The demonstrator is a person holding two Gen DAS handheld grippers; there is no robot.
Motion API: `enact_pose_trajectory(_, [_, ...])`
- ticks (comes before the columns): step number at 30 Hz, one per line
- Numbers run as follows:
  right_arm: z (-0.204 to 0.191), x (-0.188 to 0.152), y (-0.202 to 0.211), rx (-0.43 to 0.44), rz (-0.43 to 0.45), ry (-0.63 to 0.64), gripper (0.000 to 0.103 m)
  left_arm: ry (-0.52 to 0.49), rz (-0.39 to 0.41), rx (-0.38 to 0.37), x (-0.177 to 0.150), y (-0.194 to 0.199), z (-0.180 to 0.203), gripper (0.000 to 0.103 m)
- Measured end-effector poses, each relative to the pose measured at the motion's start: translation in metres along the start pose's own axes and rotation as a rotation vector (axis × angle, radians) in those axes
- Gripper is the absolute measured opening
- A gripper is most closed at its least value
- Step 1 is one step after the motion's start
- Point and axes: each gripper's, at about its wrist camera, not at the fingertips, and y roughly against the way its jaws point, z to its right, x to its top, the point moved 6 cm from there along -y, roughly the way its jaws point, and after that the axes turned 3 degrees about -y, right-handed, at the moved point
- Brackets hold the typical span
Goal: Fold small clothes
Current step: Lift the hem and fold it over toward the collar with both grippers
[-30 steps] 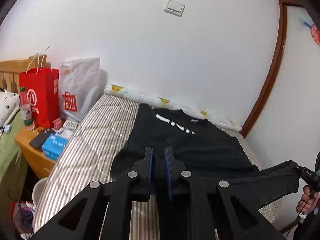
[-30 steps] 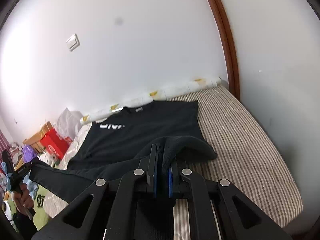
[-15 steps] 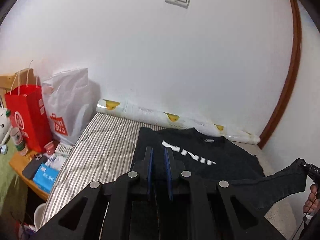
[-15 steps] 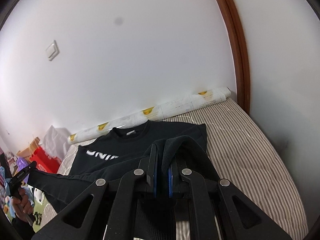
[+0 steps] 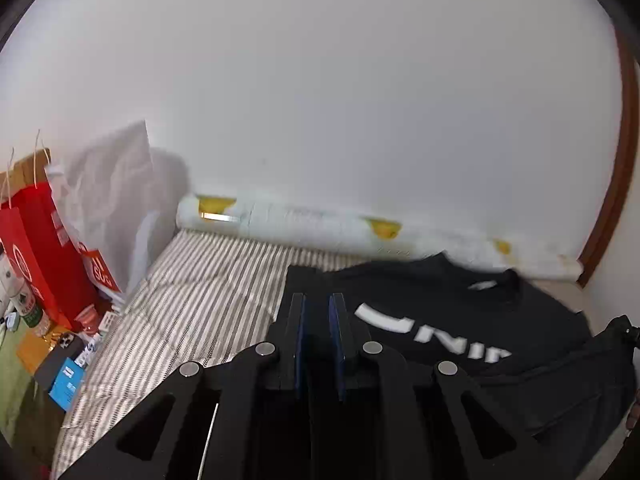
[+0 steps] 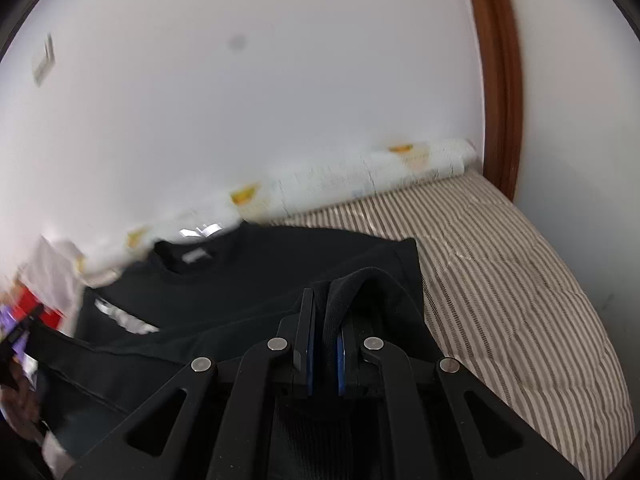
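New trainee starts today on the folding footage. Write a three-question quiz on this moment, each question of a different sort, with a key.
1. True or false: the black T-shirt lies with its collar toward the wall.
2. Multiple choice: what lies along the foot of the wall, behind the shirt? A. a patterned white roll B. a wooden ladder C. a row of shoes
3. Fill in: the right gripper is shut on a fold of ____ fabric.

Key
1. True: the collar is at the far edge, next to the roll, on the striped mattress.
2. A.
3. Black: the cloth is pinched between its fingers; the left gripper likewise holds the shirt's near edge.
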Motion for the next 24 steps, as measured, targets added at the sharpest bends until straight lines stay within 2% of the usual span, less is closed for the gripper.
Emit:
enact_pose_trajectory(7, [0.007, -0.02, -0.056, -0.058, -0.068, 0.032, 0.008, 0.043, -0.1, -0.012, -0.028, -0.043, -0.014, 0.012])
enact_pose_trajectory(14, [-0.002, -0.025, -0.063, -0.147, -0.066, 0.111, 0.009, 0.069, -0.157, -0.038, -0.035, -0.055, -0.016, 0.012])
enact_pose_trajectory(20, [0.001, -0.024, -0.064, -0.142, -0.07, 0.094, 0.01, 0.063, -0.164, -0.028, -0.037, -0.056, -0.014, 0.015])
enact_pose_trajectory(24, [-0.002, -0.026, -0.06, -0.158, -0.063, 0.124, 0.015, 0.055, -0.157, -0.026, -0.036, -0.053, -0.013, 0.019])
